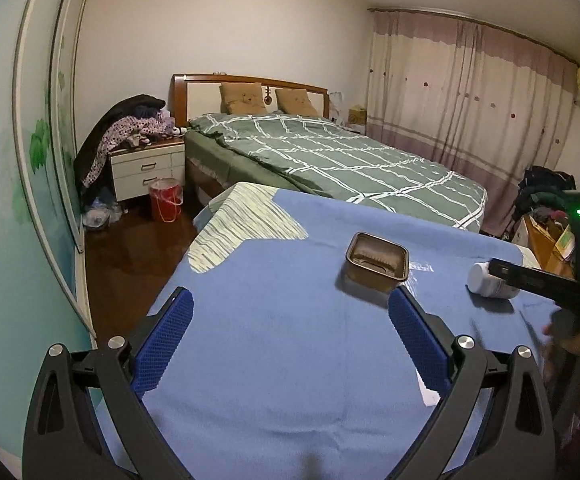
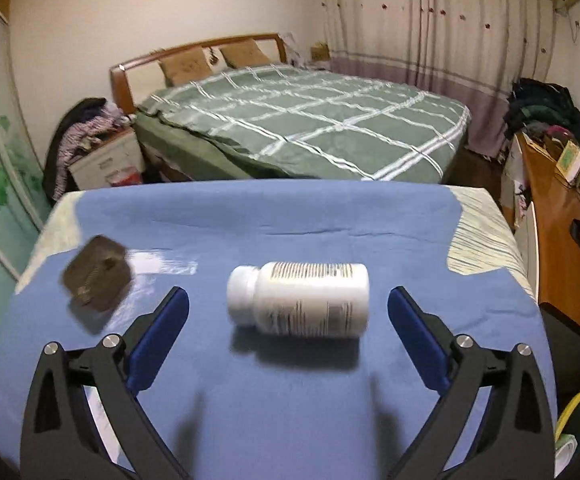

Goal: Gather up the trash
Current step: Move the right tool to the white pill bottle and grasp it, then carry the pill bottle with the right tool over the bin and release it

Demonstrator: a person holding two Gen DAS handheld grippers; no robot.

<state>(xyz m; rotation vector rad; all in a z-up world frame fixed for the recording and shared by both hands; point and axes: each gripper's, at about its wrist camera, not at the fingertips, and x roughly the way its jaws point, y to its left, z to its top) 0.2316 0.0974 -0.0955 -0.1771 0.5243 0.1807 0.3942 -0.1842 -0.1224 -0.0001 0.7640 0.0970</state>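
Observation:
A white pill bottle (image 2: 302, 300) lies on its side on the blue cloth (image 2: 290, 216), cap to the left. My right gripper (image 2: 288, 296) is open, its blue pads either side of the bottle, not touching it. A brown rectangular tin (image 1: 376, 261) sits on the cloth with clear plastic wrap (image 1: 420, 267) beside it; both show at the left of the right wrist view, tin (image 2: 95, 276) and wrap (image 2: 165, 266). My left gripper (image 1: 290, 304) is open and empty, short of the tin. The bottle (image 1: 486, 280) lies at the right, partly behind the right gripper's finger (image 1: 530, 278).
A bed with a green checked cover (image 1: 330, 156) stands beyond the cloth-covered table. A red bucket (image 1: 165, 199) stands on the floor by a white nightstand (image 1: 145, 168). A wooden desk with clutter (image 2: 558, 216) is at the right. A white paper (image 2: 97, 408) lies under the right gripper's left arm.

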